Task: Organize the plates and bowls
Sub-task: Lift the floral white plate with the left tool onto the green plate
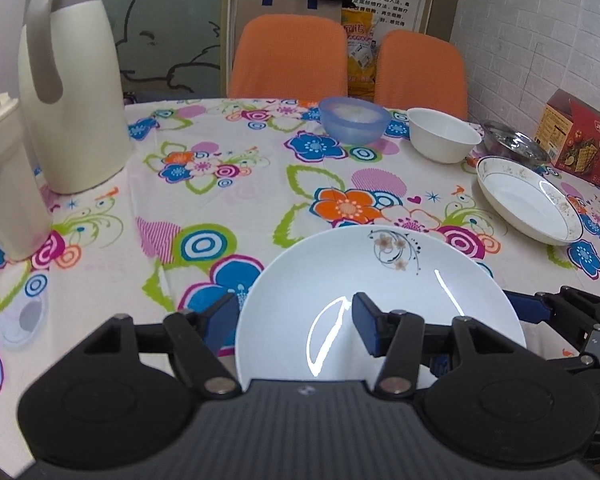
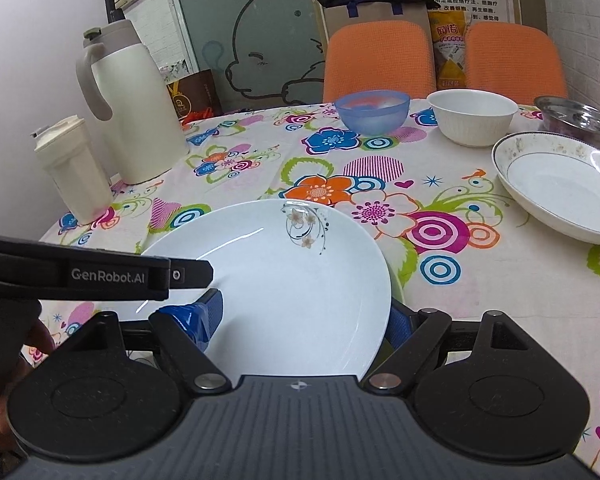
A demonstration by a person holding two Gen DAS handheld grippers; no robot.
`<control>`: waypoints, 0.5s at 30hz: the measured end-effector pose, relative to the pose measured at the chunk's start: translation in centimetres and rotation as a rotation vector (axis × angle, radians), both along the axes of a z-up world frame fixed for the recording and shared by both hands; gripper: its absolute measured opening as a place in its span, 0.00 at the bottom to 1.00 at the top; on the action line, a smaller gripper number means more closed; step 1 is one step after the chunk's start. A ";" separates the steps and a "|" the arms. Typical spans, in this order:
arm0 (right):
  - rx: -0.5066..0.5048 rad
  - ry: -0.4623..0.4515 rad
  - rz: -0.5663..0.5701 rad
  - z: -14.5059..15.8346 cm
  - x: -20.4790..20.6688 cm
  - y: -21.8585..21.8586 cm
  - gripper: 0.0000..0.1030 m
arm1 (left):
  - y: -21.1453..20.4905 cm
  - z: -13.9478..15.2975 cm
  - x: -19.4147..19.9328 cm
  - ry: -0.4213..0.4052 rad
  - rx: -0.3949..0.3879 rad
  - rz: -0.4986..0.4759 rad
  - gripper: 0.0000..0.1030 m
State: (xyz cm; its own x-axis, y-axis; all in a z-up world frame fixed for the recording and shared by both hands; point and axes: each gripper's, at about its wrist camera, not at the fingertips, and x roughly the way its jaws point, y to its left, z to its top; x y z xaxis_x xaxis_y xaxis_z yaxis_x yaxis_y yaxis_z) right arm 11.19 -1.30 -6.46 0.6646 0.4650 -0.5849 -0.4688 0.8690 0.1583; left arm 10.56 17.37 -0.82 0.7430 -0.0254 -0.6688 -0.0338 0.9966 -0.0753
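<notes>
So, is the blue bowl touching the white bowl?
Apart. The right wrist view shows tablecloth between the blue bowl and the white bowl.

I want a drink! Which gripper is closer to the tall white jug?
Left. The left gripper straddles the plate on the side nearest the jug; the right gripper is across the plate.

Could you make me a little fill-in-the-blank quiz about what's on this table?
1. The plate with the flower print lies between the fingers of both grippers, the left gripper and the right gripper; its colour is ____.
2. The see-through bowl beside the white bowl is tinted ____.
3. Behind the table stand two chairs covered in ____.

Answers: white; blue; orange
</notes>
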 end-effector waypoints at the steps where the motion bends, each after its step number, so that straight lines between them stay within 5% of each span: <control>1: -0.008 -0.007 0.002 0.1 -0.1 0.0 0.68 | 0.0 0.2 -0.1 -0.008 0.003 0.001 0.56; 8: -0.092 -0.193 -0.012 2.0 -1.5 0.5 0.67 | 0.0 1.0 0.0 -0.023 0.001 0.016 0.60; 15: -0.037 -0.119 -0.034 2.1 -0.9 -2.4 0.67 | -1.3 0.9 -0.8 -0.015 -0.007 -0.016 0.72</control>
State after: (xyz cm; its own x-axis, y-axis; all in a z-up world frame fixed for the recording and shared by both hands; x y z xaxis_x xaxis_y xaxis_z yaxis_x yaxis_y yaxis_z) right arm 10.31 -3.70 -4.37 0.7453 0.4205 -0.5175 -0.4520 0.8891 0.0714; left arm 9.73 16.04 0.04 0.7526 -0.0419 -0.6572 -0.0164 0.9965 -0.0823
